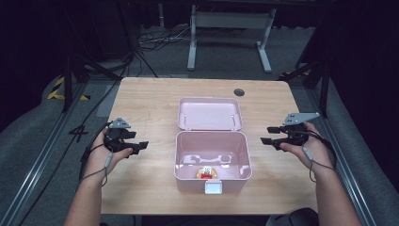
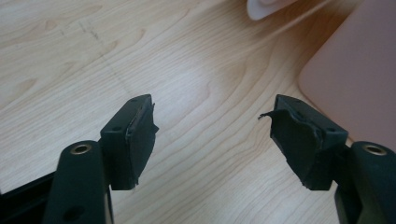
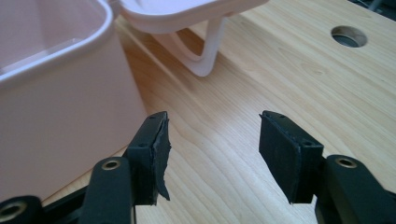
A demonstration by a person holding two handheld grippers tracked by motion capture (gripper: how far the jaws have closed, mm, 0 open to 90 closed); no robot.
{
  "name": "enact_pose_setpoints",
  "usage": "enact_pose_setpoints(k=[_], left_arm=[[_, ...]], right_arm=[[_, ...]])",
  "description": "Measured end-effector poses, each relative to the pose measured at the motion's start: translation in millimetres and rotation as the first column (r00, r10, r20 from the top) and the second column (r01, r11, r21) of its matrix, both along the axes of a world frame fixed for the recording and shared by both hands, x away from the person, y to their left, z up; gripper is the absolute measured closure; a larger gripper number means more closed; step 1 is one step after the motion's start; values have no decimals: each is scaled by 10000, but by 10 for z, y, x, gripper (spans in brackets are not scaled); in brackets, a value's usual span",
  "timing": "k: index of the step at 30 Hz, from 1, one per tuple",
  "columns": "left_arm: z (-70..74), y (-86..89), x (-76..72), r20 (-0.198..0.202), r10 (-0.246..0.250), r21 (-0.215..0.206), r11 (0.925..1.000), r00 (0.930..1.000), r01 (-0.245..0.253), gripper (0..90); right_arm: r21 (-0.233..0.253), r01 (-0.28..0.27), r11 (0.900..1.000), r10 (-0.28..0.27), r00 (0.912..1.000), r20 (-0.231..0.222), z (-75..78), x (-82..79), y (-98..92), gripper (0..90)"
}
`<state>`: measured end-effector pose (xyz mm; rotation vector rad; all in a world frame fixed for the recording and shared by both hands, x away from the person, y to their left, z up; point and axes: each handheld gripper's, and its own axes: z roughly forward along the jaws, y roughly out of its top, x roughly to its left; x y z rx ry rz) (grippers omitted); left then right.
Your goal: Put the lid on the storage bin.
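Pink plastic box [image 1: 212, 162], lid back: light, stiff, slick; grip rim. Left gripper [image 1: 141, 145], right gripper [image 1: 268, 135] flank it, wide open, empty.

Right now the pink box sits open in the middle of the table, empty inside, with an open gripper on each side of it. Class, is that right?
Not quite. The pink box is open between the open left gripper and right gripper, but it is not empty: the high view shows a small red and yellow item near its front wall.
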<state>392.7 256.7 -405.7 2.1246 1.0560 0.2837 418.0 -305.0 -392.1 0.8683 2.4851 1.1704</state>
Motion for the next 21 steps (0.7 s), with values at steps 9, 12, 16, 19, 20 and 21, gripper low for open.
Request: enact_pose_setpoints(k=[9, 12, 16, 19, 20, 21], left_arm=[[24, -45, 111, 319, -655, -373, 9971, 9973, 667, 378], [33, -63, 110, 463, -665, -388, 9969, 9967, 683, 376], [136, -79, 130, 526, -411, -727, 9963, 9978, 448, 383], [267, -116, 159, 368, -310, -1170, 9925, 9988, 351, 425], [299, -132, 171, 397, -318, -1178, 9924, 9987, 363, 425], [349, -161, 195, 490, -363, -1010, 9940, 9981, 412, 419]], right_arm=[[168, 98, 9998, -98, 9999, 18, 35, -36, -29, 409], [148, 82, 9999, -82, 10000, 7, 39, -43, -34, 409], [258, 54, 9997, -54, 10000, -1, 24, -40, -48, 409], [241, 45, 9997, -45, 10000, 0, 19, -37, -47, 409], [277, 50, 9996, -49, 10000, -3, 19, -36, -45, 409], [293, 51, 9996, -51, 10000, -10, 20, -35, -44, 409]])
